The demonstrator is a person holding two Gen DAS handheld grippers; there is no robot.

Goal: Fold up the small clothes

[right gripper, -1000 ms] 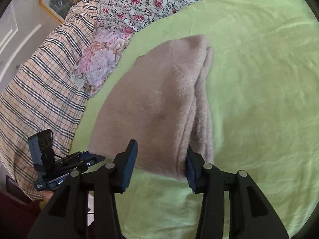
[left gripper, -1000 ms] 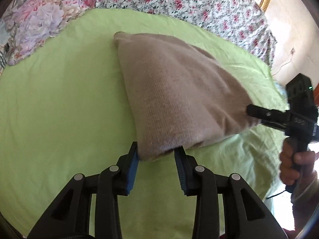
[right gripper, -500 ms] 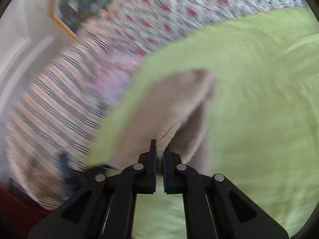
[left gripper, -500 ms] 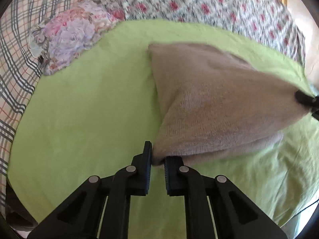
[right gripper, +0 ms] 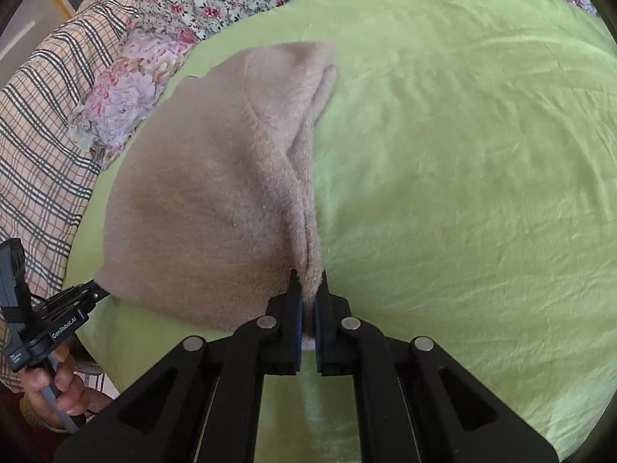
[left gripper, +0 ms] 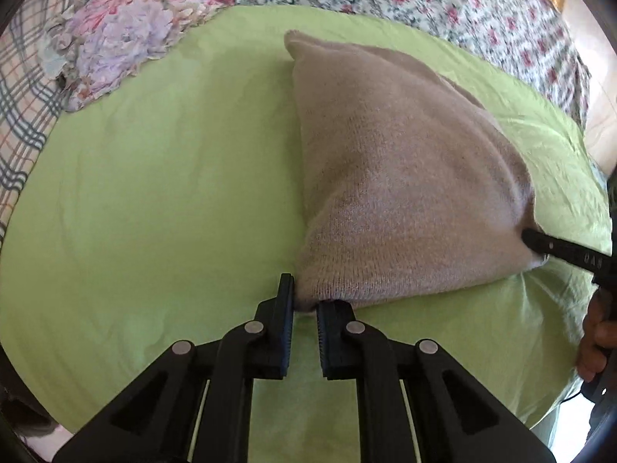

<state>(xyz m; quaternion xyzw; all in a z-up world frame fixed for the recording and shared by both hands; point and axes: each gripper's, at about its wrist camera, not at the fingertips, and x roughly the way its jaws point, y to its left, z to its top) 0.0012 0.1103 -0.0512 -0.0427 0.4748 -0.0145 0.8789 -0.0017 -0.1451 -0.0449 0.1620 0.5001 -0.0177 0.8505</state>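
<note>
Left gripper (left gripper: 305, 301) was clamped on the beige knit garment (left gripper: 397, 193) corner at its fingertips. Right gripper (right gripper: 307, 289) pinched the opposite corner likewise

Both wrist cameras look down close along their fingers from opposite near corners of the beige knit garment (left gripper: 405, 193) (right gripper: 208, 200), sharing the green bedsheet (left gripper: 154, 193) (right gripper: 462, 154).

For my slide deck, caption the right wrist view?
Right gripper pinches the beige sweater's near corner on the green sheet.
</note>
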